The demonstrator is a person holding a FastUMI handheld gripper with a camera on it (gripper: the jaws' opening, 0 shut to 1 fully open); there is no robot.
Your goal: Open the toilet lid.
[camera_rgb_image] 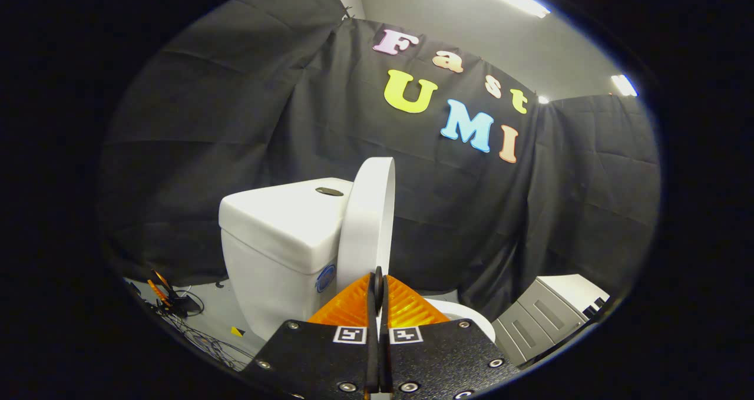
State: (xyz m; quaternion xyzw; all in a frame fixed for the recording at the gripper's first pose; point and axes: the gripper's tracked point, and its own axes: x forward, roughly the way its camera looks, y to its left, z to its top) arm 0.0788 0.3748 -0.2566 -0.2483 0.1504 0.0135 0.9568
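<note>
— Just ahead of the claw (378,282), what is seen?

— The toilet lid (366,223) is seen raised, standing nearly upright on edge, its white rim turned toward the camera. It rises at twelve o'clock from the fingertips and leans back against the tank (283,241).

— How is the claw held?

— Its two orange fingers (347,306) are pressed together, tip to tip, with only a thin dark seam between them. Nothing is gripped. Whether the tips touch the lid's lower edge cannot be told; they are lined up right in front of it.

— And the tank?

— It is placed at about ten o'clock from the fingertips, white, with a dark flush button (328,191) set in its top and a blue round sticker (326,278) low on its side, next to the lid.

— Is the seat shown?

— A curved white part of the toilet seat (465,314) is seen at about three o'clock from the fingertips, partly hidden by the claw's black plates.

— What else is there?

— A grey cabinet (542,317) is found farther out at three to four o'clock. On the floor (212,311) at about nine o'clock, tangled cables (200,341), an orange-handled tool (160,288) and a small yellow marker (237,331) are scattered.
</note>
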